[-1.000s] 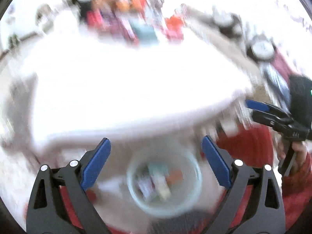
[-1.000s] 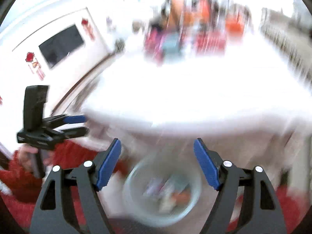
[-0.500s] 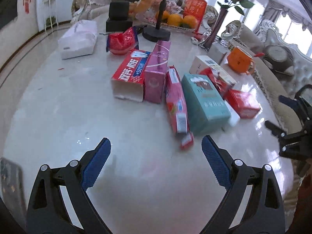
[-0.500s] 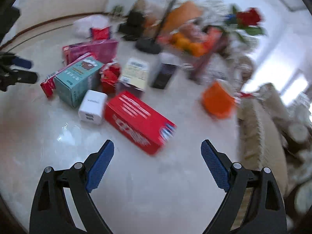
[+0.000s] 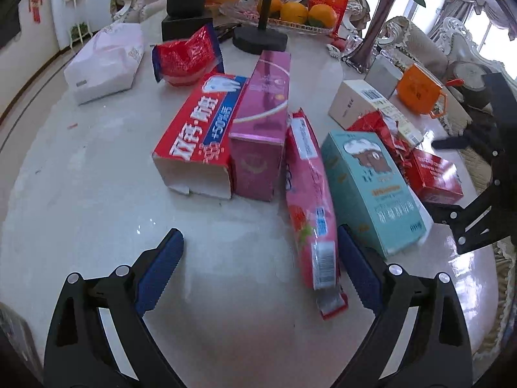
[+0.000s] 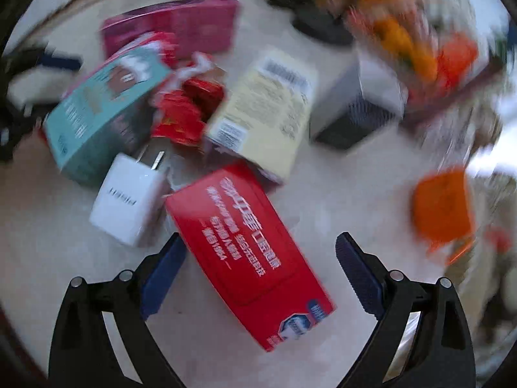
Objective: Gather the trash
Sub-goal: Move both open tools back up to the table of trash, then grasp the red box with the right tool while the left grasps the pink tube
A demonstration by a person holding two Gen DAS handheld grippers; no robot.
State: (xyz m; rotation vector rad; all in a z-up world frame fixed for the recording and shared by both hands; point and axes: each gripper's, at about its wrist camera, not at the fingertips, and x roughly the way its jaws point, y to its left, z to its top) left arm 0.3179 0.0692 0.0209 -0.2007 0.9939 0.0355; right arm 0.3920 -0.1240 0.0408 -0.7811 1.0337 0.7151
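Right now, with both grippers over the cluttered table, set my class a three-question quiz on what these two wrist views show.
1. True or false: the right gripper has closed on the red box.
2. Multiple choice: beside the red box lies a white (A) mug (B) plug-in charger (C) tissue pack.
3. Fill in: the long pink snack packet lies between the magenta box and the ____ box.

Key: 1 false, its jaws stand open around the box; 2 B; 3 teal.
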